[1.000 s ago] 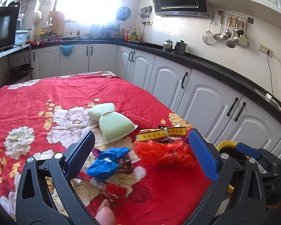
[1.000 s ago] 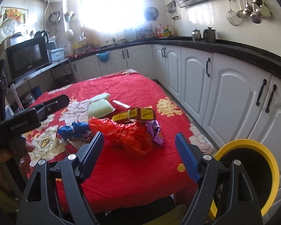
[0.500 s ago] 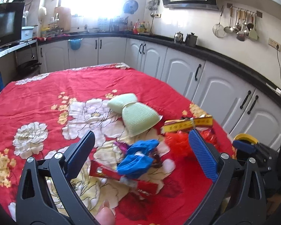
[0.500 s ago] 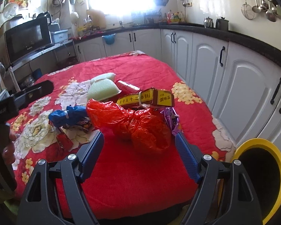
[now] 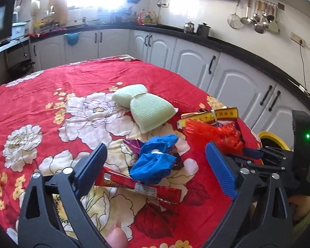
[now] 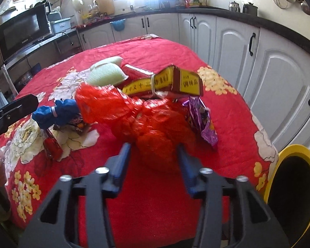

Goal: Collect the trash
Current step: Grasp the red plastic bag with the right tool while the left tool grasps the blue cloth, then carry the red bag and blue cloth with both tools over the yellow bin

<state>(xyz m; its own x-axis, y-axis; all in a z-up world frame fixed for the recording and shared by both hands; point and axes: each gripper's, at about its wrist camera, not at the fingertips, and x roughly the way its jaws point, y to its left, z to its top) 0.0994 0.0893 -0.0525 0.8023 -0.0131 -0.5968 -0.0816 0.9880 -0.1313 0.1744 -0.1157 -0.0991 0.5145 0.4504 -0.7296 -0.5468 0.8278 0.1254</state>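
**Occluded, cropped and blurred regions**

Red plastic bag (image 6: 146, 122): motion-blurred, its near end hidden between the right hand-held gripper (image 6: 154, 161) fingers. Yellow-rimmed bin (image 6: 295, 186): cropped by the frame edge. Red wrapper (image 5: 138, 187): partly under the blue bag (image 5: 155, 161). Box lettering (image 6: 165, 82): unreadable.
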